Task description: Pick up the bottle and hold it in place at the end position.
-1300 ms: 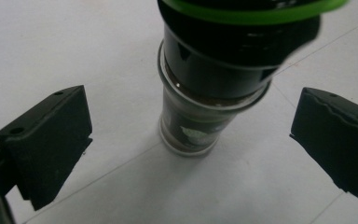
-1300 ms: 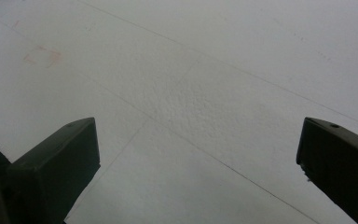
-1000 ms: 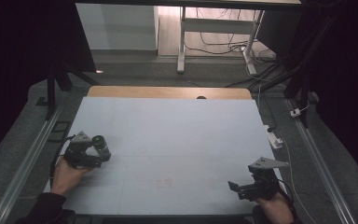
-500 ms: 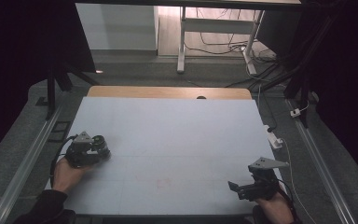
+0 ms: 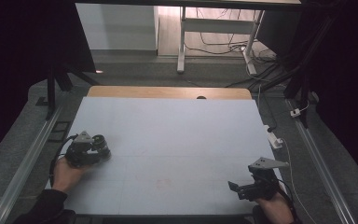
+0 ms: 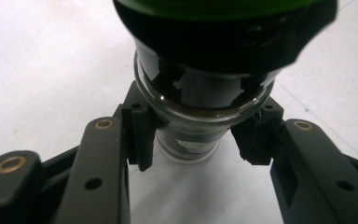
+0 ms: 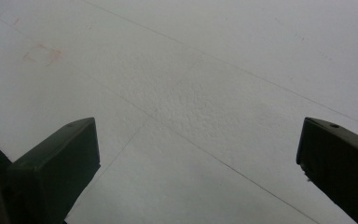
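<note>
The jar (image 6: 200, 93) is small and made of clear glass, dark inside, with a wide black cap that has a green top. A pale label shows on the glass lower down, too blurred to read. It sits near the left edge of the pale table (image 5: 177, 135), on the side closest to the person, and the left gripper (image 5: 95, 151) has it between its jaws. Those jaws have just been closing, and in the left gripper view the black pads (image 6: 142, 130) press the glass from both sides, just under the cap.

The top of the cap is cut off by the upper edge of the left gripper view, and the jar's base is hard to make out behind the glass bulge. From above the jar (image 5: 100, 144) is a small dark shape, half covered by the gripper and the left hand (image 5: 67, 172), so I cannot tell whether it stands upright or lies tipped, nor which way its long axis runs.

The right gripper (image 5: 235, 189) rests well apart from the jar, near the table's opposite corner, its jaws spread wide over bare table.
</note>
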Tool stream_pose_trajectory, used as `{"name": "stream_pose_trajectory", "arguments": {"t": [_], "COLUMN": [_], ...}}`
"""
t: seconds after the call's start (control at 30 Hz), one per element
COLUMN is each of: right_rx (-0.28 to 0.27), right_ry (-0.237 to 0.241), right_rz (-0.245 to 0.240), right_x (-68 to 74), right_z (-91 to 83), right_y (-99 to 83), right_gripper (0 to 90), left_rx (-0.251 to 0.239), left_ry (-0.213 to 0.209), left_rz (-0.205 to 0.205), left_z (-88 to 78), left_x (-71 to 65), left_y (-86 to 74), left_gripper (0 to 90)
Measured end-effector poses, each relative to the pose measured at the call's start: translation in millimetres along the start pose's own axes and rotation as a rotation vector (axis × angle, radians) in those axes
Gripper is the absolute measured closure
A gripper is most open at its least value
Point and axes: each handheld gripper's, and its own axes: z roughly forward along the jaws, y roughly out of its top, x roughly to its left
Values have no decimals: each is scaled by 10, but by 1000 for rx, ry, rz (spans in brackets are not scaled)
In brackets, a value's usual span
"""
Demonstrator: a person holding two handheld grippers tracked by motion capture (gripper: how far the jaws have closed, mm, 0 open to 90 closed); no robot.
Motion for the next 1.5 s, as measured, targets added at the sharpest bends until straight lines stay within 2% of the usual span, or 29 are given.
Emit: {"name": "stream_pose_trajectory", "arguments": {"t": [0.1, 0.13, 0.17, 0.3, 0.47, 0.6, 0.93, 1.27, 1.5], "right_rx": [1, 1, 1, 1, 4, 5, 3, 0, 0], "right_ry": [0, 0, 0, 0, 0, 0, 3, 7, 8], "right_rz": [0, 0, 0, 4, 4, 4, 9, 11, 10], "right_x": [0, 0, 0, 0, -3, -6, -10, -15, -13], "right_z": [1, 1, 1, 2, 3, 3, 4, 1, -2], "right_y": [0, 0, 0, 1, 2, 1, 1, -1, -3], "right_gripper": [0, 0, 0, 0, 0, 0, 0, 0, 0], "left_rx": [-28, -31, -31, -26, -6, 1, -5, -15, 5], "left_ry": [-13, -29, -33, -33, -76, -77, -113, -138, -140], "left_rz": [-14, -18, -23, 5, -15, 8, -9, 20, 82], "left_z": [-33, -43, -44, -43, -16, 5, 65, 215, 363], "left_x": [-17, -24, -33, -87, -149, -219, -386, -663, -879], "left_y": [34, 54, 66, 128, 237, 313, 549, 838, 983], "left_gripper": [536, 536, 536, 536, 536, 536, 536, 536, 536]}}
